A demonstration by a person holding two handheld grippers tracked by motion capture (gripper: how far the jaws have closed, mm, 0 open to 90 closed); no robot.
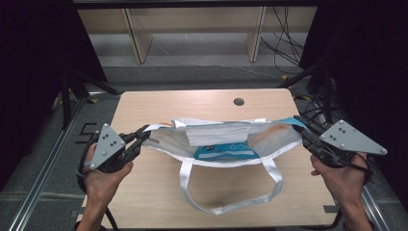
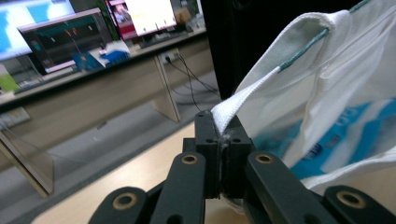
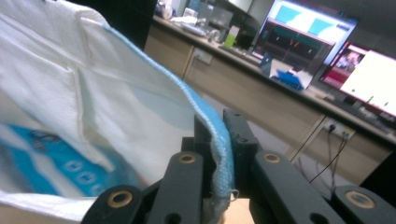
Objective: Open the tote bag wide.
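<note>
While both clamp bag rim | L gripper, R gripper | high view: handle dangling

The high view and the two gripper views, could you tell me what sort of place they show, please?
Probably a lab or office workroom. A wooden table stands between black curtains, cables trail over the floor behind it, and lit monitors sit on a long desk alongside.
</note>
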